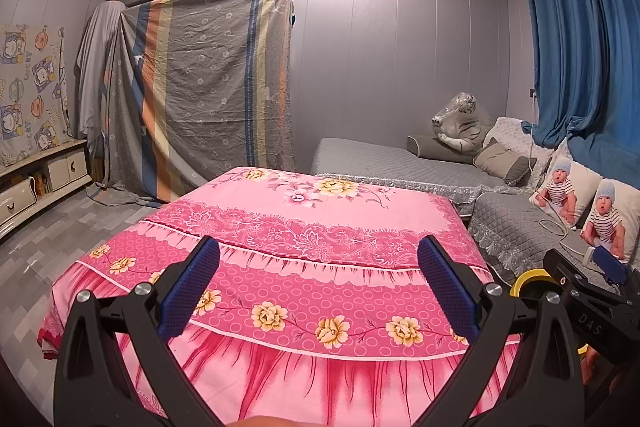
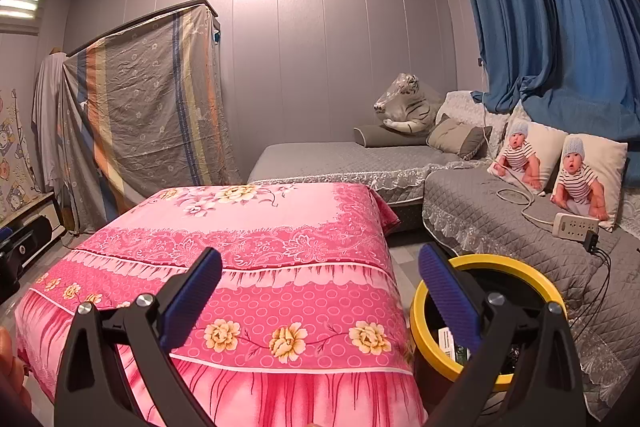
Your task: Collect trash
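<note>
Left wrist cam: the left gripper has its 2 blue fingers far apart w/ nothing between them. It hangs over a table w/ a pink flower cloth. The top of the cloth is bare. To the right, the other tool pokes in, & a bit of the yellow bin shows behind it. Further back there's a grey sofa w/ a toy tiger, and 2 baby-picture pillows by the blue curtain. A striped sheet covers something tall by the wall.

Right wrist cam: the right gripper is wide open too, holding nothing. Its right finger sits in front of the yellow bin, which stands on the floor between the pink cloth & the grey sofa. Inside the bin are some bits of trash; can't tell what kind. A white power strip & cables lie on the sofa near the pillows.
</note>
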`<state>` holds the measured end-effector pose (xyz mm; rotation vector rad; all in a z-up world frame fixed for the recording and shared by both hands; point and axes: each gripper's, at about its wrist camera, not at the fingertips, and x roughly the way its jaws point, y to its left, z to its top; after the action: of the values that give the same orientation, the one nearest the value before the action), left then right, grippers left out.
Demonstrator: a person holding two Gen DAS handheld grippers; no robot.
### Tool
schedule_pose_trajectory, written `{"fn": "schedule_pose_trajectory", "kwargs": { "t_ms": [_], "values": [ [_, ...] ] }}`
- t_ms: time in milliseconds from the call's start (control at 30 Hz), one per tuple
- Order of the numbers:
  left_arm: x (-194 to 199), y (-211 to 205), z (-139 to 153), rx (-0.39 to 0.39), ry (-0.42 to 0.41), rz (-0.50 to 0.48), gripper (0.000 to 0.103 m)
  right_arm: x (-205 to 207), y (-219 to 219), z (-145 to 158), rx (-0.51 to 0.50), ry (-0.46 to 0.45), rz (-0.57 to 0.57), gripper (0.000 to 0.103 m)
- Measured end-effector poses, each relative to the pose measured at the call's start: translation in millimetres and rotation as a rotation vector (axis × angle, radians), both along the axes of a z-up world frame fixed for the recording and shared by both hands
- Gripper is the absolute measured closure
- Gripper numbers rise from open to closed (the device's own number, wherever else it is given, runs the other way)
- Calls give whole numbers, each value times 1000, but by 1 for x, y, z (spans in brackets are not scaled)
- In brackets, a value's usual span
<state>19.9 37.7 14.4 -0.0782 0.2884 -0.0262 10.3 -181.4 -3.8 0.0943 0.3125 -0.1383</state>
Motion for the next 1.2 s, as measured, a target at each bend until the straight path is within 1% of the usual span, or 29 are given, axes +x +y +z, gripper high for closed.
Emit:
{"fn": "schedule_pose_trajectory", "kwargs": {
  "t_ms": [1200],
  "values": [
    [3, 0, -3, 1, 11, -12, 8, 1, -3, -6, 18, 20, 3, 8]
  ]
}}
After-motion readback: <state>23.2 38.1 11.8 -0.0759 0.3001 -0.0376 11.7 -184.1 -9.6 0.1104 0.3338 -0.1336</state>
